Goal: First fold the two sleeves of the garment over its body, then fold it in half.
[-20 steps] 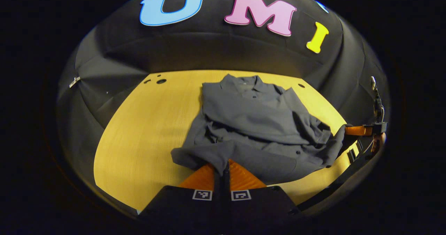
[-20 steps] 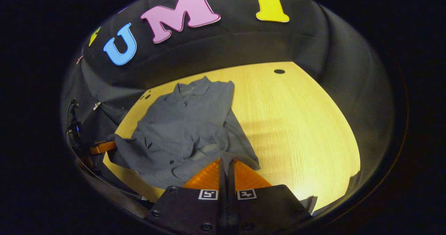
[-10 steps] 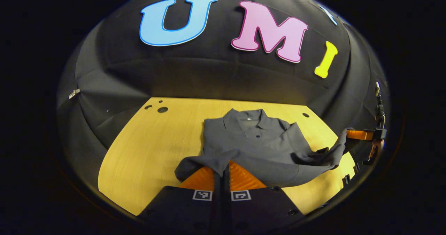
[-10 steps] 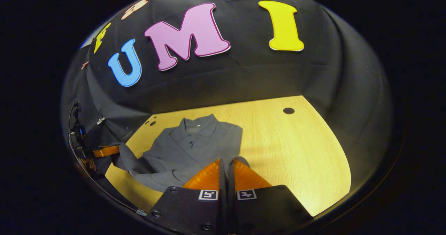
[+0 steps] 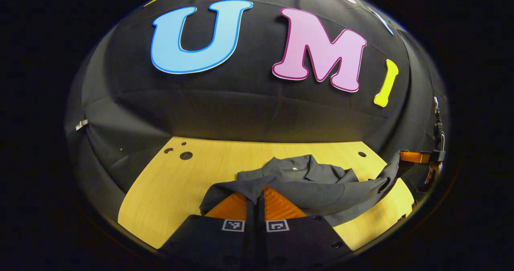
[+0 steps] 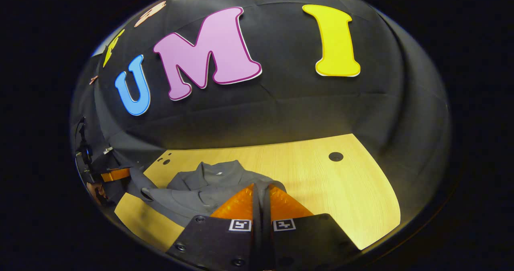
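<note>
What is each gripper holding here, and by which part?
Both hold the grey shirt: the left gripper and the right gripper each pinch one corner of its bottom hem, lifted above the table.

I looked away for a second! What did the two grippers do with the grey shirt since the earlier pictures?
Both grippers carried the shirt's bottom edge forward toward the collar, so the body that lay open is now mostly covered. The left gripper and right gripper stayed shut on the hem. The collar end stayed on the table; nothing was let go.
</note>
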`<state>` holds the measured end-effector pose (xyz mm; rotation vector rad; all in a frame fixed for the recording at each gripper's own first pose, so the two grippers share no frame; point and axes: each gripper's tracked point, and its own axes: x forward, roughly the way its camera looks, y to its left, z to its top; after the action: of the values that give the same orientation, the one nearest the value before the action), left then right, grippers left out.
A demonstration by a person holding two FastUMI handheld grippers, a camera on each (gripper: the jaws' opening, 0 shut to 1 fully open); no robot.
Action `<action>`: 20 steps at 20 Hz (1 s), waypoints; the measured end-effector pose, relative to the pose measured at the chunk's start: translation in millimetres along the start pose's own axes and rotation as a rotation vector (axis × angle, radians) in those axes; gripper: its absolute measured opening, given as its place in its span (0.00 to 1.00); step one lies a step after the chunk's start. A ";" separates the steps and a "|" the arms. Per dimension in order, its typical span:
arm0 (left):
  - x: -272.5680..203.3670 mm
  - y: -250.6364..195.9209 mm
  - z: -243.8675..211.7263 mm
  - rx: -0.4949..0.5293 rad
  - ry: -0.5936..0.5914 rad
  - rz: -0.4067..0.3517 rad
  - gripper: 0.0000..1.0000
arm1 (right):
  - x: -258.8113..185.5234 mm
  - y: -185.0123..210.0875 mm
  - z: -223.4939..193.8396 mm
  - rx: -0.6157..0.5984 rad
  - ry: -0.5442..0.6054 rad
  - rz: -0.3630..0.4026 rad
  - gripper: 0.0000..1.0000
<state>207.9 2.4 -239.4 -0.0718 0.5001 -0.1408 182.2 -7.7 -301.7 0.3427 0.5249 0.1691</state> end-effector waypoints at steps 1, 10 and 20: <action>7.5 0.4 2.6 0.009 -0.004 0.003 0.05 | 7.9 -1.3 0.7 -0.013 -0.002 -0.002 0.05; 87.5 5.9 2.9 0.048 0.020 0.018 0.05 | 83.1 -12.9 0.4 -0.063 0.008 -0.013 0.05; 159.7 19.8 -39.8 0.063 0.095 0.067 0.05 | 158.2 -38.7 -41.1 -0.088 0.071 -0.105 0.05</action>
<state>329.7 -3.7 -351.8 0.0133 0.5922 -0.0949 298.6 6.4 -421.9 0.2235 0.6019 0.1031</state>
